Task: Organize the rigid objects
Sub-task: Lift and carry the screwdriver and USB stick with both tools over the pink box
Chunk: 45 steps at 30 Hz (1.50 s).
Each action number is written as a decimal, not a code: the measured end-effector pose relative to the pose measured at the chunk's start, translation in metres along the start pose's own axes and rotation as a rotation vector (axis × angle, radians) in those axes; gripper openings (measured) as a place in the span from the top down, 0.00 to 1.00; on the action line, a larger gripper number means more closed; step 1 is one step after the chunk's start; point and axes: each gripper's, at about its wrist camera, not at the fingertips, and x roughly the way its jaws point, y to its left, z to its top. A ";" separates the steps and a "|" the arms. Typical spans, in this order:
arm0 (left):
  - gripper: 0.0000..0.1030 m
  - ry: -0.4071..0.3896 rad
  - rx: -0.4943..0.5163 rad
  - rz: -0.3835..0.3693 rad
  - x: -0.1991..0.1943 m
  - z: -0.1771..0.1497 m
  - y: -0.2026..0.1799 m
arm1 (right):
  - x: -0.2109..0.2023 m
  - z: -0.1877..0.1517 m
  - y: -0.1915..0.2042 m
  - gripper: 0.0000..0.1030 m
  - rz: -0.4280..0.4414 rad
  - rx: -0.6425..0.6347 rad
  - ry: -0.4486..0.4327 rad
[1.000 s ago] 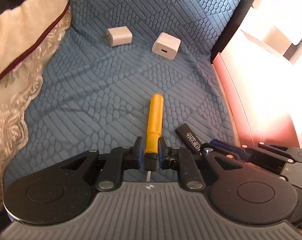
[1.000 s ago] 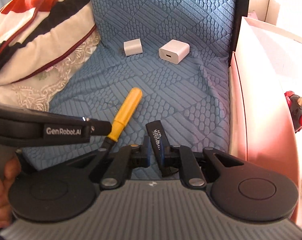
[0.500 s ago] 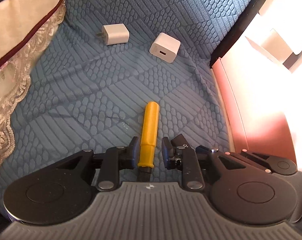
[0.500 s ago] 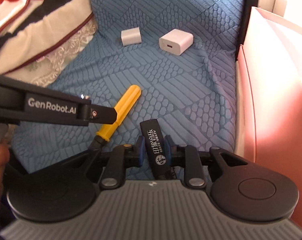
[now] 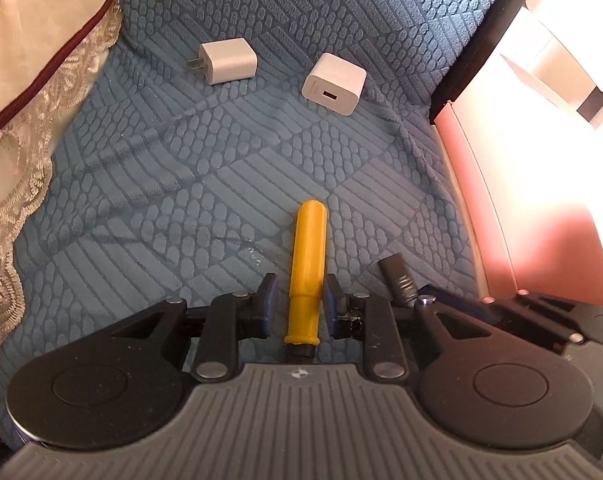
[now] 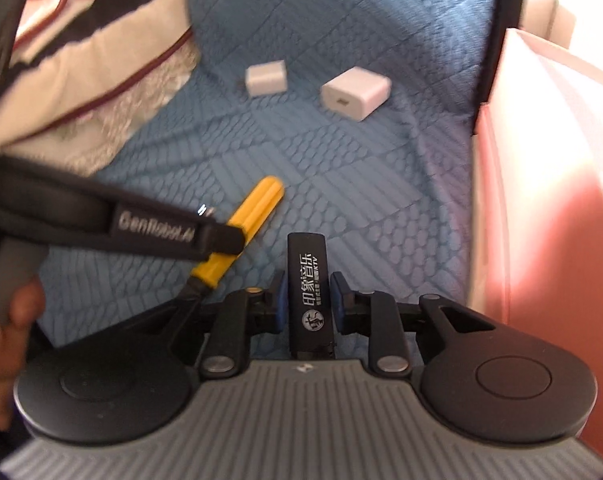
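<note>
Left wrist view: the left claw (image 5: 301,304) has just loosened, and the yellow-handled screwdriver (image 5: 306,268) lies between its pads on the blue quilted cushion (image 5: 189,184) with a small gap each side, so it's let go. Two white chargers (image 5: 228,60) sit near the back, well apart from it. A pink box (image 5: 513,216) is on the right.

Right wrist view, a bit blurry: the right claw (image 6: 306,300) has also just eased apart, with the black lighter (image 6: 308,292) between its pads, thin gaps showing, released. The screwdriver is just left of it.

Yellow screwdriver (image 5: 306,272) between parted hand-held gripper (image 5: 301,304) pads
</note>
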 end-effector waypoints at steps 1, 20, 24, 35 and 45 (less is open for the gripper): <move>0.73 0.003 0.002 0.000 0.001 0.000 0.000 | -0.001 0.000 -0.003 0.74 -0.003 0.017 -0.004; 0.79 -0.051 -0.026 -0.019 -0.014 -0.009 -0.006 | -0.019 -0.002 -0.009 0.74 -0.039 0.030 -0.018; 0.79 -0.071 -0.043 -0.047 -0.031 -0.011 -0.004 | -0.035 -0.004 -0.005 0.74 -0.067 0.003 -0.042; 0.79 -0.129 -0.026 -0.109 -0.073 -0.022 -0.018 | -0.081 -0.014 -0.008 0.75 -0.077 0.072 -0.113; 0.79 -0.171 -0.019 -0.162 -0.108 -0.021 -0.043 | -0.126 0.001 -0.022 0.75 -0.074 0.090 -0.201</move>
